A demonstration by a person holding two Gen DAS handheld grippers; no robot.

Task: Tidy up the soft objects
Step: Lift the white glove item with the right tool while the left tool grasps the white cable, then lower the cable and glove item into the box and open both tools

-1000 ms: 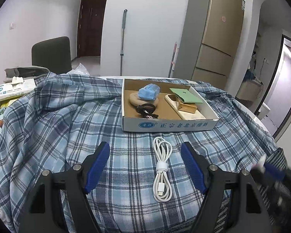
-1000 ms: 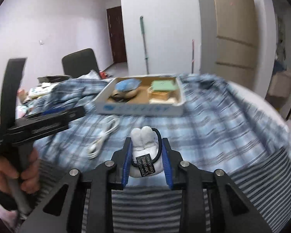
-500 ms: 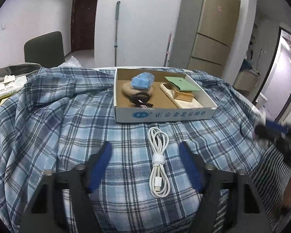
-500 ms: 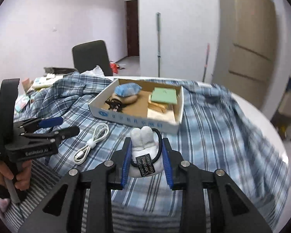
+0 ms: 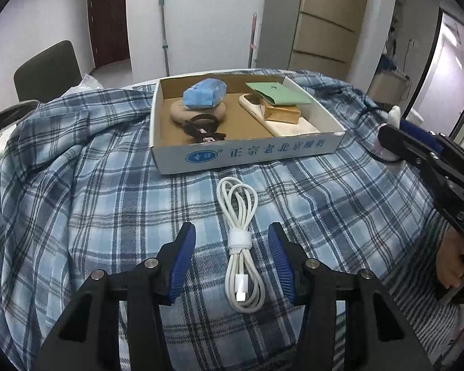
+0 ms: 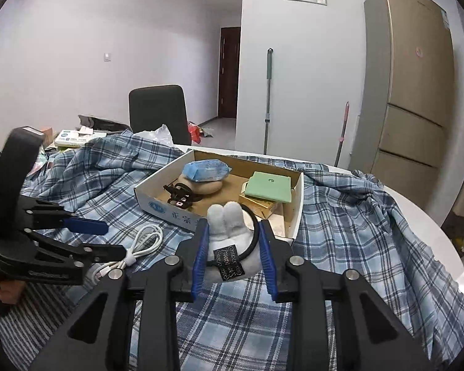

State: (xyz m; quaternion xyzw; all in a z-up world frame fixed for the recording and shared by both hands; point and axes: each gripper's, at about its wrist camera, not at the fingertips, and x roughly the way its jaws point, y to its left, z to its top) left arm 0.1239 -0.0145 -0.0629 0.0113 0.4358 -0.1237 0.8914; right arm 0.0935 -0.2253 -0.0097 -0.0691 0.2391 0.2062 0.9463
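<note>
soft white plush toy with a black elastic loop and a black tag (image 6: pixel 229 241) sits pinched between the blue pads of the right gripper (image 6: pixel 233 259), whose jaws are closed tight on it, held just short of the near corner of the shallow white cardboard box (image 6: pixel 170 213). coiled white charging cable bound by a white strap (image 5: pixel 239 241) lies flat on the blue plaid cloth (image 5: pixel 77 201), between the fingers of the left gripper (image 5: pixel 235 262); its jaws have just been closing but stand apart from the cable on both sides, gripping nothing. bare cloth separates the cable's loop from the box's front wall. inside the box lie a crinkly blue packet (image 5: pixel 204 94), a smooth tan pad (image 5: pixel 198 112), a dark strap (image 5: pixel 202 128), a flat green card (image 5: pixel 277 94) and a pale phone case (image 5: pixel 289 125), with brown floor bare in the middle.
</note>
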